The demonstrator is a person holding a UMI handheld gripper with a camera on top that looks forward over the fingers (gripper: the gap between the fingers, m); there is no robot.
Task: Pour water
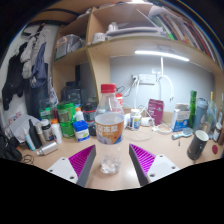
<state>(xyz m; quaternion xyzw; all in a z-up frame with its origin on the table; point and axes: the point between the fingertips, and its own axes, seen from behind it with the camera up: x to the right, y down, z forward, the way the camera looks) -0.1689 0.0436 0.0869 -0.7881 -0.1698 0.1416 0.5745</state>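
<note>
Gripper (111,161) with both purple pads (82,160) spread apart, grasping nothing. A clear water bottle (109,122) with a red cap stands upright on the wooden desk (170,158), just ahead of the fingers and centred on the gap between them, untouched by either. Behind it, cluttered bottles line the far left of the desk, a black mug (197,146) sits to the right, and shelves (120,40) hang above.

tool (111,163) base cut off below, bottle (109,124) contact with pads unclear, shelf clutter (70,45) indistinct
</note>
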